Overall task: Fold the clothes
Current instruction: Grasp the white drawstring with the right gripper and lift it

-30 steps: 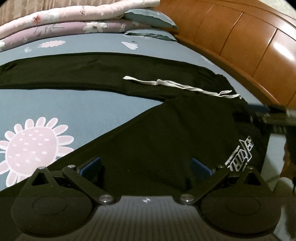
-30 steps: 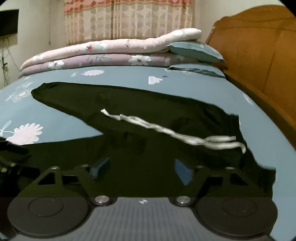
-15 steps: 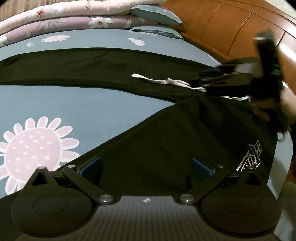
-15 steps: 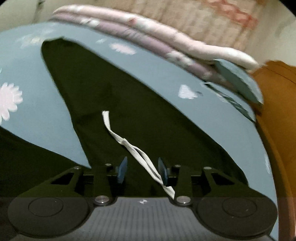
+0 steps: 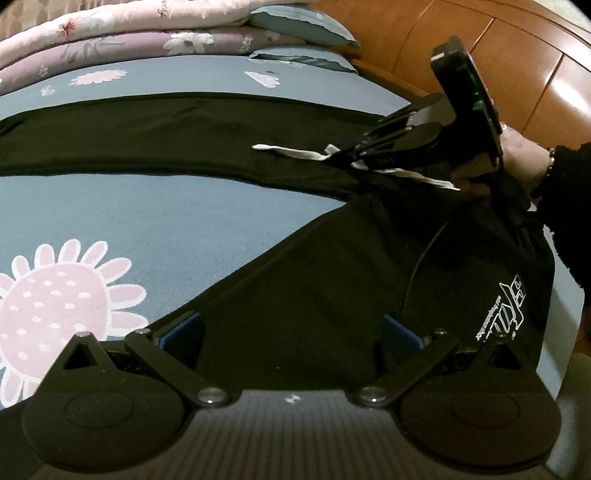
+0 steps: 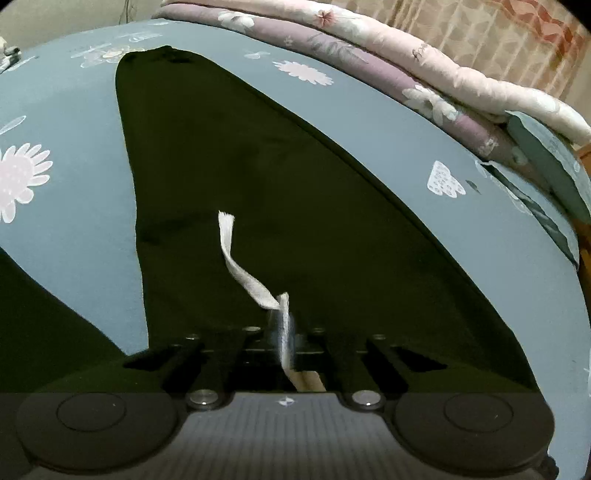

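In the left view, my right gripper (image 5: pixel 345 157) has swung in over the black pants (image 5: pixel 295 280) spread flat on the blue bed sheet (image 5: pixel 147 214). My left gripper (image 5: pixel 291 328) sits wide open, holding nothing.

In the right view, my right gripper's jaws have just closed, pinching the white drawstring (image 6: pixel 255 284). The pants look soft and floppy, so I would rather grab the thick waistband.

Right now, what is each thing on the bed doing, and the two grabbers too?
Black trousers: spread flat, unfolded.
White drawstring: pinched, loose end lying on the trousers.
Right gripper: shut on the drawstring.
Left gripper: open, above the trousers.
Quilts: folded, stacked.
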`<state>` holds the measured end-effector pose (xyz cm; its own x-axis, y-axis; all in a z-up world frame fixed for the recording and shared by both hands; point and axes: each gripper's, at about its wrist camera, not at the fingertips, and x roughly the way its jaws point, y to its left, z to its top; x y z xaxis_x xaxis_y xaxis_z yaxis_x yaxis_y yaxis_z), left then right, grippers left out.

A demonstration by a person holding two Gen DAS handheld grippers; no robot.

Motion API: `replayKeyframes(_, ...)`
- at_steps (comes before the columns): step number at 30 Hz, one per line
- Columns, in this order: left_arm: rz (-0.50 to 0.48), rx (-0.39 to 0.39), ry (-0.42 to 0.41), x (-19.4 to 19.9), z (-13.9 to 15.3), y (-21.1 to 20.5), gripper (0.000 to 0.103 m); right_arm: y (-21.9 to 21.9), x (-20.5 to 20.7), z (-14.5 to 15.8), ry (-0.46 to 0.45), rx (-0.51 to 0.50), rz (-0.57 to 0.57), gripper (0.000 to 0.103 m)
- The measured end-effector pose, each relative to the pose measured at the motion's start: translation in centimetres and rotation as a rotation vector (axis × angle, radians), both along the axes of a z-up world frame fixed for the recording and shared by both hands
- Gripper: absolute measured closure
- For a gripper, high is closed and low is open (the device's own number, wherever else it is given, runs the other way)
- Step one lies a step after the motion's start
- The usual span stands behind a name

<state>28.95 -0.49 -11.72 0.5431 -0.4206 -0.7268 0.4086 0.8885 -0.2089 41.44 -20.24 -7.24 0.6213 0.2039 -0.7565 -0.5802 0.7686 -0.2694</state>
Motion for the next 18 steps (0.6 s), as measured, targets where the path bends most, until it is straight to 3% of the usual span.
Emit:
replayKeyframes(8,0.004,-0.001,0.0,0.0,0.0,0.0,0.001,-1.9,-5.1,4.2,-0.081,0.092,-0.005,0.1)
replayKeyframes(13,0.006,-0.003,-0.001,0.0,0.0,-0.1,0.001,-1.9,-9.9,5.5,-0.074,0.066,0.073,0.099)
replayKeyframes(18,0.011,-0.01,-0.001,0.0,-0.1,0.0,0.001,-1.5,-13.2,4.3,-0.016,0.008,0.141,0.096)
